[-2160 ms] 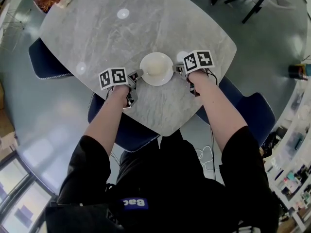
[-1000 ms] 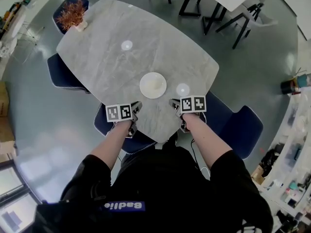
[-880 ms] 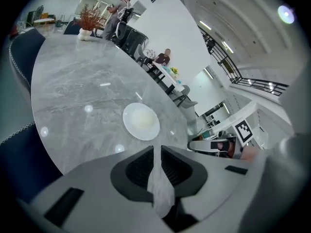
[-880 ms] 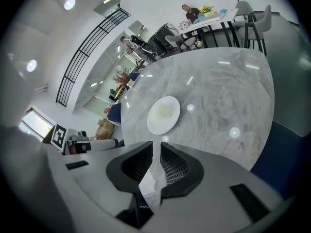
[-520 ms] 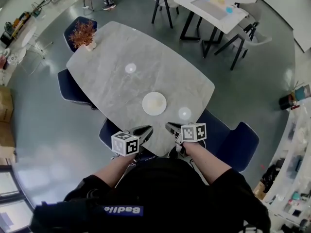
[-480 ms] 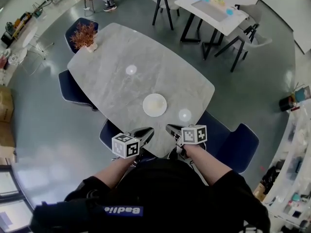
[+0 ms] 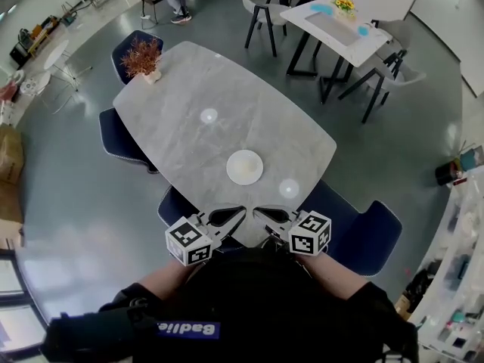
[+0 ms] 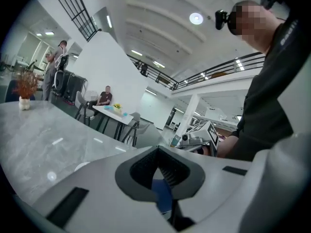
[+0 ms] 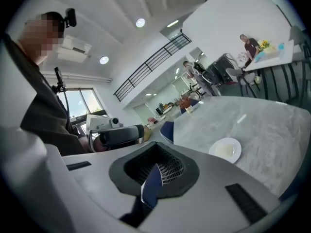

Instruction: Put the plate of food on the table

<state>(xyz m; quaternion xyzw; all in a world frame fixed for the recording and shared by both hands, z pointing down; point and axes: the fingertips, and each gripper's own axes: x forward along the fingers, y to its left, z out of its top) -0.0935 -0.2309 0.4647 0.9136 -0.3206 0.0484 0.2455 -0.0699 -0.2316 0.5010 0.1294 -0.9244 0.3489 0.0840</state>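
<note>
On the table (image 7: pixel 181 104), one plate of food (image 7: pixel 245 167)

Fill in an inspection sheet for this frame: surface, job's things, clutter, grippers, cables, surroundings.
Surface: grey marble table, with bright light reflections on the top.
Job's things: plate of food lies flat on the table toward the person's end, with neither gripper touching it.
Clutter: potted dried plant at the far corner.
Grippers: left gripper and right gripper are close to the person's body, tips near each other, both shut with nothing held.
Cables: nothing seen.
Surroundings: blue chairs round the table, a white table with chairs beyond it, and people in the background.
</note>
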